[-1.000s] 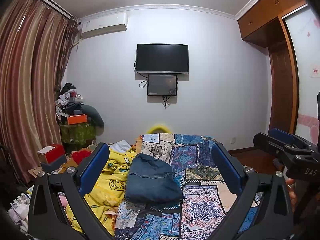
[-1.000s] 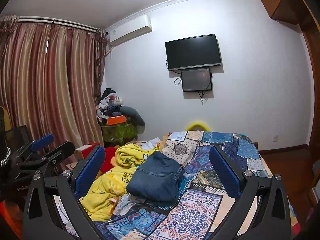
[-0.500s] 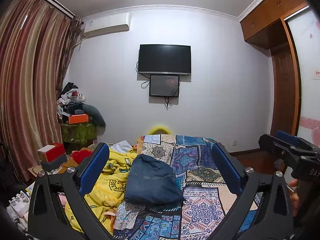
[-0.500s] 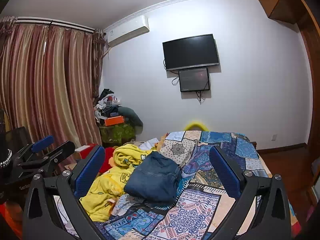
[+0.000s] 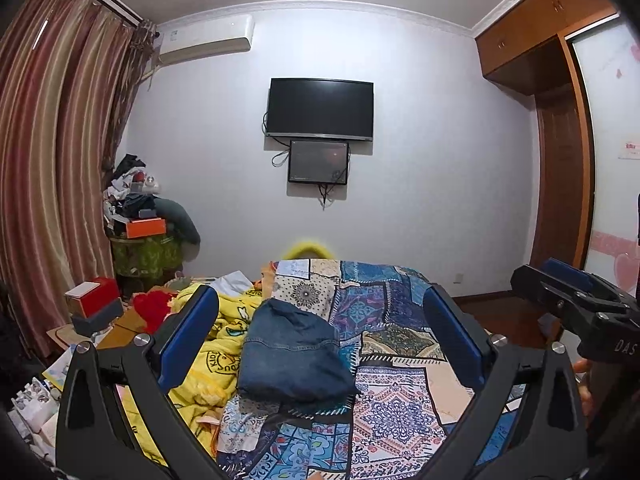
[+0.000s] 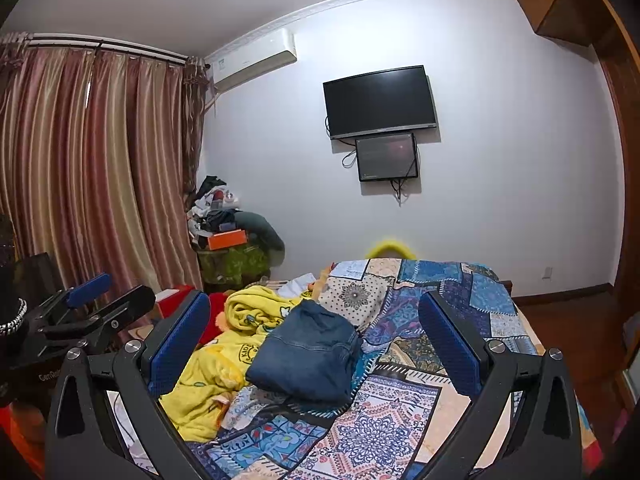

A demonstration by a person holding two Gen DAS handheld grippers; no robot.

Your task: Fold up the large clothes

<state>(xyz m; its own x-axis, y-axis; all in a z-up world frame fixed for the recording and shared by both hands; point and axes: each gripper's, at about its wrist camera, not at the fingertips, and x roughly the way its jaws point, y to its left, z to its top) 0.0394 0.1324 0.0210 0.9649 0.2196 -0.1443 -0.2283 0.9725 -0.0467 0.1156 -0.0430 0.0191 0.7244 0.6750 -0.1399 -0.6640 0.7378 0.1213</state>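
A folded blue denim garment [image 5: 294, 354] [image 6: 308, 354] lies on the patchwork bedspread [image 5: 396, 392] [image 6: 400, 412]. My left gripper [image 5: 320, 340] is held above the bed, well back from the denim, open and empty. In the right wrist view my right gripper [image 6: 314, 344] is likewise open with nothing between its blue pads. Each gripper shows in the other's view: the right one [image 5: 576, 300] at the right edge, the left one [image 6: 96, 300] at the left edge. A crumpled yellow blanket [image 5: 208, 360] [image 6: 224, 356] lies left of the denim.
A TV [image 5: 320, 108] and smaller screen hang on the far wall. A cluttered stand with an orange box [image 5: 145, 227] is in the left corner by striped curtains [image 5: 52, 184]. Red box [image 5: 94, 296] and clutter sit left of the bed. A wooden wardrobe [image 5: 560, 152] stands right.
Both cameras have drifted slightly, so the room shifts a little in view. The denim garment and the blanket lie as before, and both grippers stay open.
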